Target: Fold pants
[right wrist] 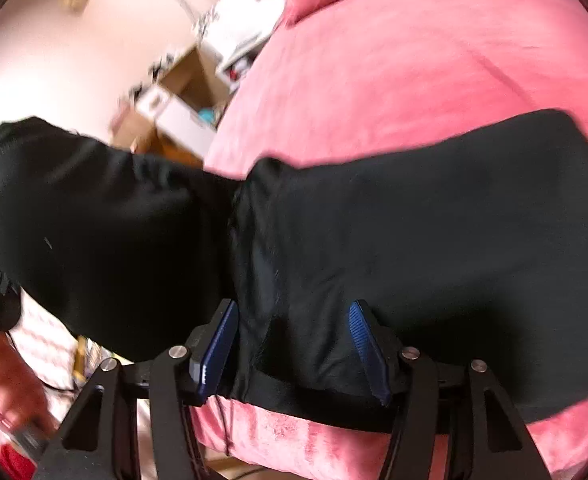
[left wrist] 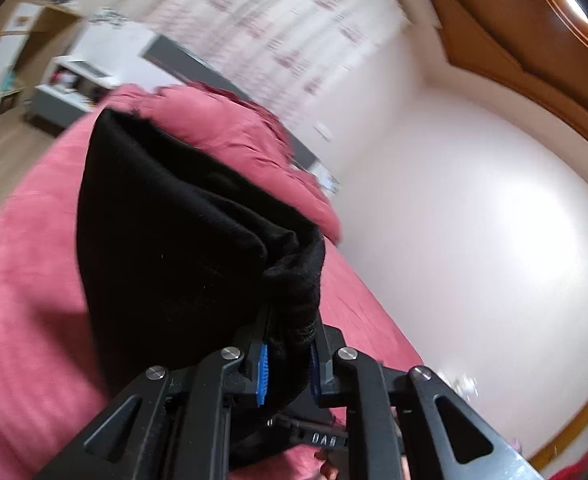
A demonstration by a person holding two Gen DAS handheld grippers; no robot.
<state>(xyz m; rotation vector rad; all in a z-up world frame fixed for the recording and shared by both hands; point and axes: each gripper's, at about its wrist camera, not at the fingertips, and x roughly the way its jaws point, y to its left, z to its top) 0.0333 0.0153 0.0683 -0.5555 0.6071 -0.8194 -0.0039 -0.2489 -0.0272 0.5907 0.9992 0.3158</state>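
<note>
pants (left wrist: 165, 220): soft black knit, draped over pink plush bed (left wrist: 25, 280) | left hand-held gripper (left wrist: 285, 364): clamped on bunched ribbed hem, raised above bed | right hand-held gripper (right wrist: 294, 344): blue ridged pads parted, straddling waistband, not pinching

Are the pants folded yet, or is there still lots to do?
Not yet. Done: the black pants are spread across the pink bed. In hand: the left tool pinches one end, lifted above the bed. The right tool sits open over the other end. Left: lay that end down and smooth the fold.
</note>
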